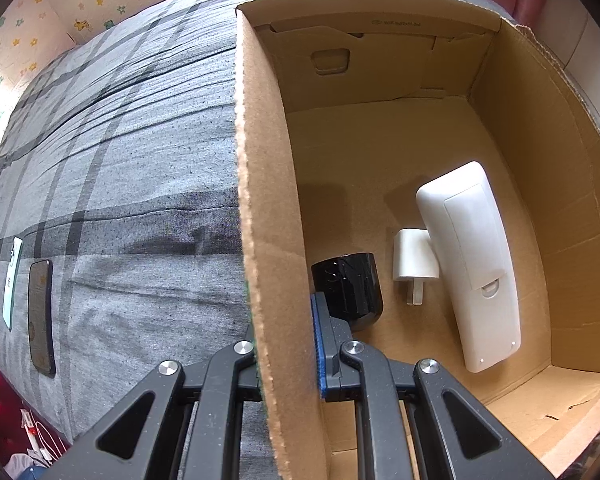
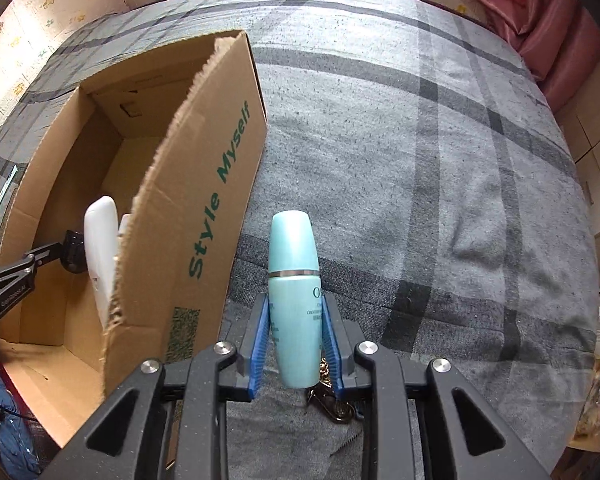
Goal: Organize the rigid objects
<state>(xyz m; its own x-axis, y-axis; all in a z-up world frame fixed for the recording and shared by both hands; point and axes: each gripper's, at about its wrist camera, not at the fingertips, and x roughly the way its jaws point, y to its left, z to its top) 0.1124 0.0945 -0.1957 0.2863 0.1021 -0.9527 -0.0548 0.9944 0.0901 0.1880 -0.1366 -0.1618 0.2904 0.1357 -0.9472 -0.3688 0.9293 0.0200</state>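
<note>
A cardboard box (image 1: pixel 260 184) lies open on the grey checked bed; it also shows in the right wrist view (image 2: pixel 216 184). Inside lie a white remote (image 1: pixel 472 264), a white plug adapter (image 1: pixel 414 260) and a black cup-shaped object (image 1: pixel 348 284). My left gripper (image 1: pixel 286 344) is shut on the box's side wall, one finger inside and one outside. My right gripper (image 2: pixel 296 340) is shut on a teal bottle (image 2: pixel 294 292), held above the bed just right of the box. The left gripper (image 2: pixel 40 256) shows in the right wrist view at the box's far wall.
Two phones, one dark (image 1: pixel 40 316) and one with a pale green back (image 1: pixel 12 280), lie on the bed left of the box. A metal clasp (image 2: pixel 332 404) lies on the bed under my right gripper. Pink fabric (image 2: pixel 540 24) lies at the far right.
</note>
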